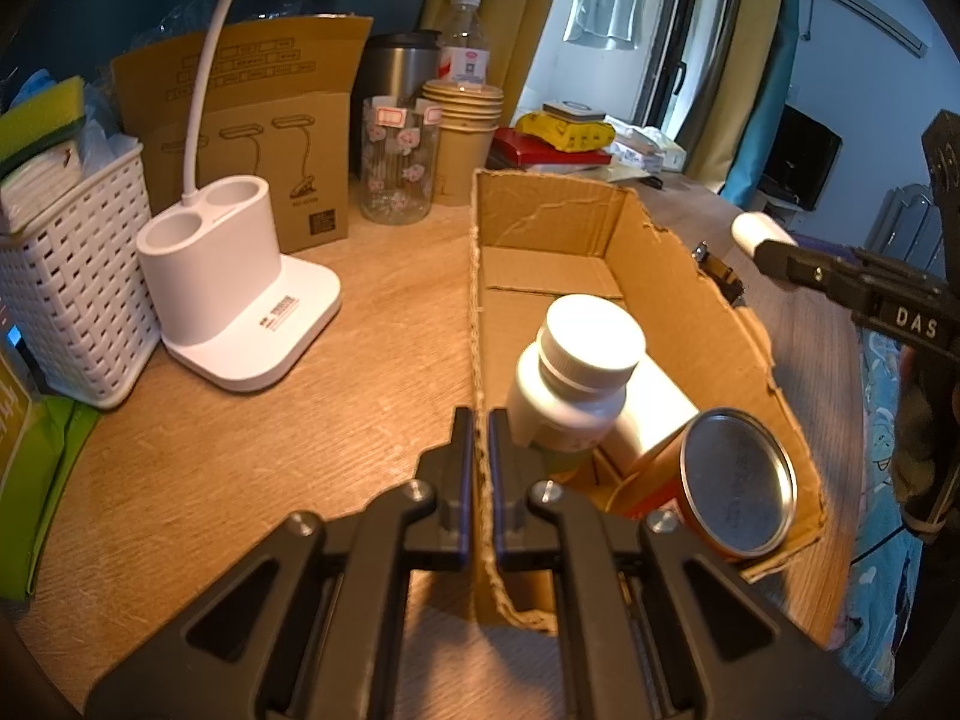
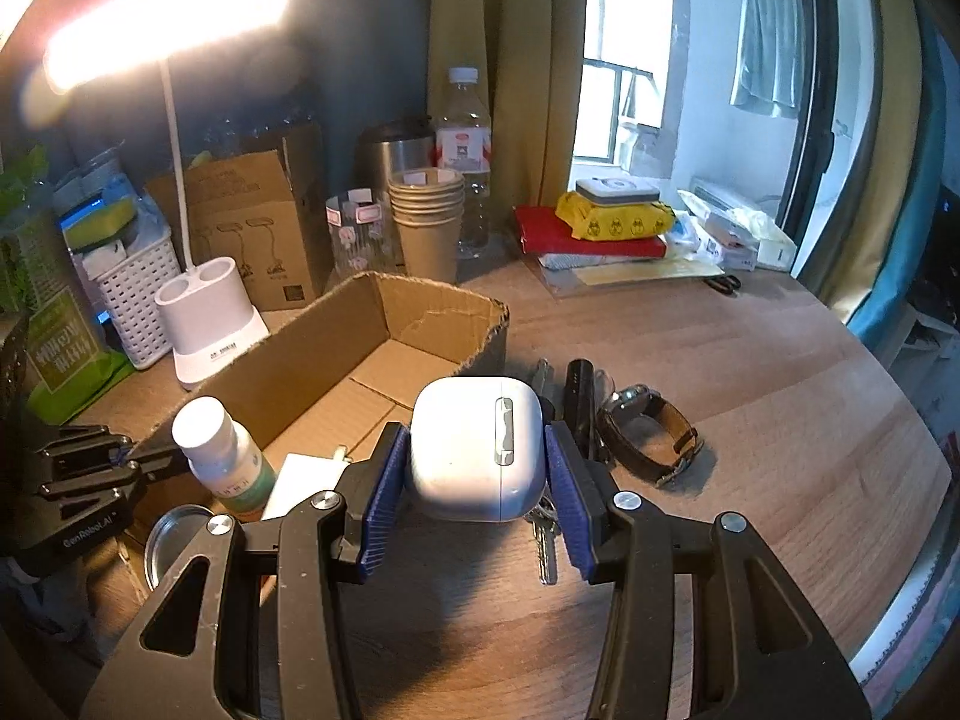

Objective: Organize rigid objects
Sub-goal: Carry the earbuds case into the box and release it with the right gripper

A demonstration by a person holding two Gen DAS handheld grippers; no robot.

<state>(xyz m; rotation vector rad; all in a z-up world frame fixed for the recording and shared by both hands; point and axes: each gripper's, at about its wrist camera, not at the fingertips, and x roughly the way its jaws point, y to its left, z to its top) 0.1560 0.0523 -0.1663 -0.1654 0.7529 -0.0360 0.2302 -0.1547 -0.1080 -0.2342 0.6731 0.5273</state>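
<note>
Right claw (image 2: 477, 468) clamped on white case (image 2: 477, 450), just right of cardboard box (image 2: 384, 324). Left claw (image 1: 478, 450) pinching box wall.

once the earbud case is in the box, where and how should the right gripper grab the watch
Grip the watch across its dark strap loop, coming down from above. It lies on its side on the desk, the band curling into an open oval, so one finger could probably go inside the loop and one outside. The keys and black stick crowd its left, so the right side looks freer.
</note>
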